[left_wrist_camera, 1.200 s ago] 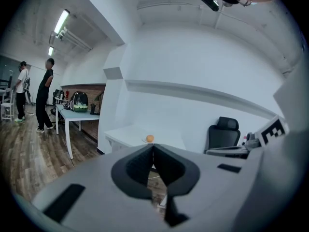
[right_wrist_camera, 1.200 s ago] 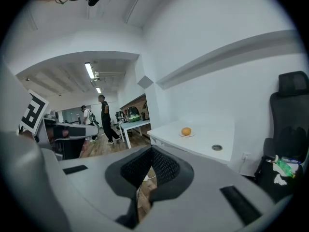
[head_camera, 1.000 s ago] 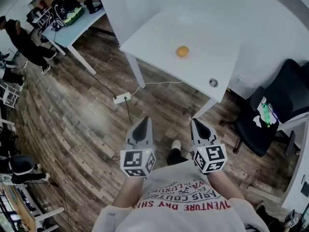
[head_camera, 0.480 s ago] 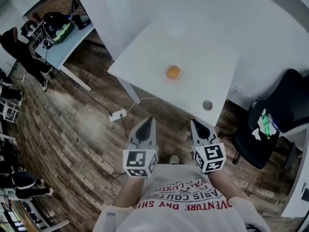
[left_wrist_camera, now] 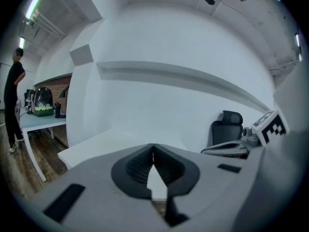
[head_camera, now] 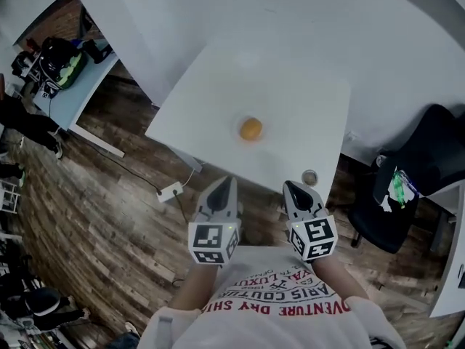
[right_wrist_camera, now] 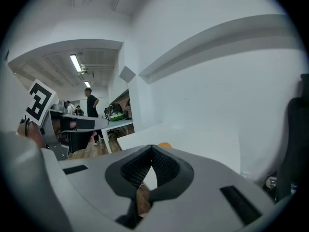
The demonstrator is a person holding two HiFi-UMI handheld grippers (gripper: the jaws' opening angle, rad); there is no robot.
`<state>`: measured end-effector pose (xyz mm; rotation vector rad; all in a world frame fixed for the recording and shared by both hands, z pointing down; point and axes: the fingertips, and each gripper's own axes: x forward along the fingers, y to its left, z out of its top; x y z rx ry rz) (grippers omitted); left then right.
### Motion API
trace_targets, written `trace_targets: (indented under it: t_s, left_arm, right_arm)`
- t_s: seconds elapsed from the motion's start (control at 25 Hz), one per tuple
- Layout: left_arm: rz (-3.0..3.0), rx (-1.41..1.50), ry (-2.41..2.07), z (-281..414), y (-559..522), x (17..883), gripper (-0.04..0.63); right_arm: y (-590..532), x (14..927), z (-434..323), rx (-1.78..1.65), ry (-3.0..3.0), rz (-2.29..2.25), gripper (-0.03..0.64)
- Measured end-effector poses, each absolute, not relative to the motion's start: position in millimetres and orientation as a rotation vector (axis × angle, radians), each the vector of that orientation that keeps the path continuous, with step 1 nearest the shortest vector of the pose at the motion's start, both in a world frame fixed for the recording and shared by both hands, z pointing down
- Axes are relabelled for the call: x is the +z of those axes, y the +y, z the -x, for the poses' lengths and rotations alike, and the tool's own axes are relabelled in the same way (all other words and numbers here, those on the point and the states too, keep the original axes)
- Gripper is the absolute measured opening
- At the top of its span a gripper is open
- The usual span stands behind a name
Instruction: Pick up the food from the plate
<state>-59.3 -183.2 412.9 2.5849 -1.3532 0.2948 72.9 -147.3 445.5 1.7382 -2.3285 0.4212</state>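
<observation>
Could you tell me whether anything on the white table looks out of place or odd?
The orange food lies alone on the white table; no plate can be made out under it. Nothing looks spilled or damaged.

- Table (head_camera: 218, 100): the top lies open to you from the near edge, with free room all round the orange food (head_camera: 251, 129).
- Small round object (head_camera: 310, 177): near right corner, well apart from the food.
- Wall (head_camera: 290, 13): closes the far side.
- Black chair (head_camera: 418, 166): crowds your right flank.
- Power strip (head_camera: 169, 191): on the floor to your left.

White table (head_camera: 290, 100) bearing orange food (head_camera: 251, 129)
</observation>
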Motion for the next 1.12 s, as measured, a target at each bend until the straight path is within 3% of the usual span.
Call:
trace_targets:
  t_s: [0.56, 1.12]
  left_arm:
    - [-2.763, 0.431, -0.948, 39, -349, 422, 0.008]
    - [-2.658, 0.587, -0.813, 7, -400, 488, 0.008]
  right_arm:
    - [-277, 444, -88, 0.521, -2.05, -2.113, 0.011]
    - [-321, 485, -112, 0.672, -1.935, -2.11, 0.011]
